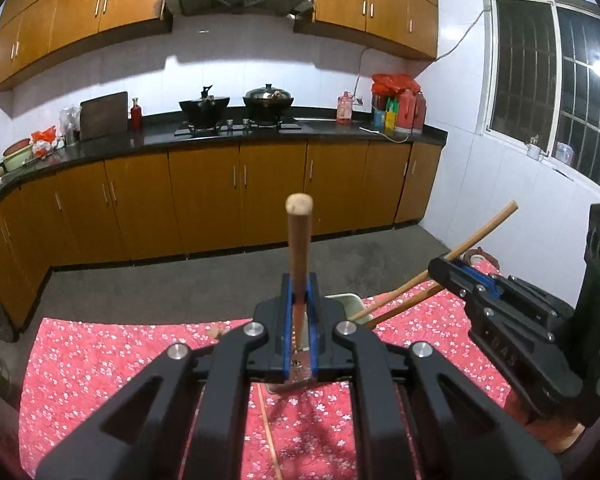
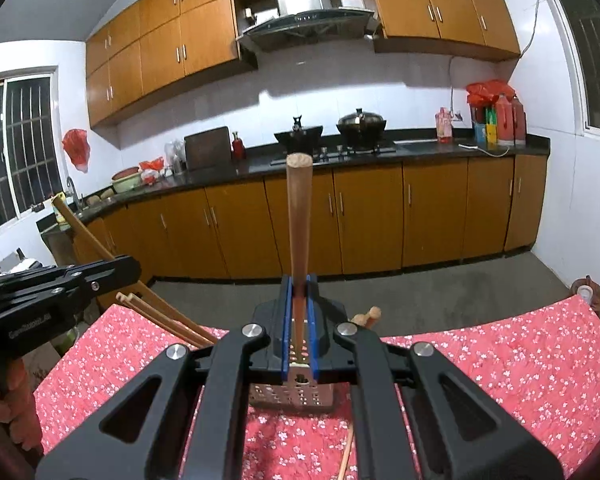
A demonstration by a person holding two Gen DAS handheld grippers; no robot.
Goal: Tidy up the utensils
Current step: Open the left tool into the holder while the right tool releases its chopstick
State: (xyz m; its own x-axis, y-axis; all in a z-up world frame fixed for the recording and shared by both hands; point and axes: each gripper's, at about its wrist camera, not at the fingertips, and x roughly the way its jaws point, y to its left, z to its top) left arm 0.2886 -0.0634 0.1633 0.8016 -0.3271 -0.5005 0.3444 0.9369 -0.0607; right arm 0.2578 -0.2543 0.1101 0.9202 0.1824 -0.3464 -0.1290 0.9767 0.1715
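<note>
Wooden-handled utensil (image 1: 299, 248) clamped in my left fingers (image 1: 299, 292); another (image 2: 299, 220) in right fingers (image 2: 299, 292). Chopsticks (image 2: 168, 316) already in holder (image 2: 292, 398); one chopstick (image 1: 270, 432) left on red cloth (image 1: 120, 360).

The left gripper (image 1: 299, 300) has its jaws closed tight on a wooden handle (image 1: 299, 240) that stands upright between them. The right gripper (image 2: 299, 300) is closed the same way on its own wooden utensil (image 2: 299, 216)
</note>
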